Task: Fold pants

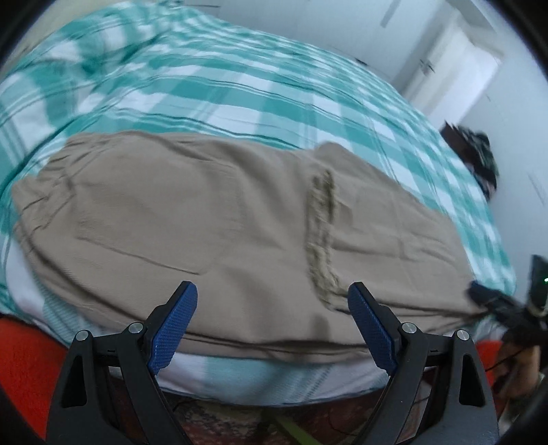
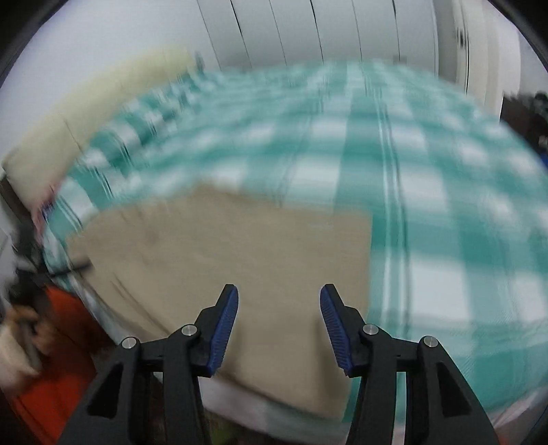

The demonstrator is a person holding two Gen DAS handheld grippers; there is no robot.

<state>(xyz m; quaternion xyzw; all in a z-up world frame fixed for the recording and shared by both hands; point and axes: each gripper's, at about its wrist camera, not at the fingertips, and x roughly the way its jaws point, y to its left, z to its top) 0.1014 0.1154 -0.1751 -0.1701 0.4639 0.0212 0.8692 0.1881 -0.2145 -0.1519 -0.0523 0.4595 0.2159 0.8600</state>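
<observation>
Tan pants (image 1: 205, 219) lie flat along the near edge of a bed with a teal and white checked cover (image 1: 239, 92). The elastic waistband is at the left and a puckered seam runs across the right part. My left gripper (image 1: 272, 301) is open and empty, just above the pants' near edge. In the right wrist view the pants (image 2: 219, 253) fill the lower left, with their square end near the middle. My right gripper (image 2: 279, 308) is open and empty over that end. The right gripper also shows at the far right of the left wrist view (image 1: 496, 304). Both views are blurred.
A white wardrobe (image 2: 308, 30) stands behind the bed. A cream headboard cushion (image 2: 85, 102) is at the far left. An orange cloth (image 1: 24, 359) hangs below the bed's near edge. A dark object (image 1: 472, 150) sits past the bed's right side.
</observation>
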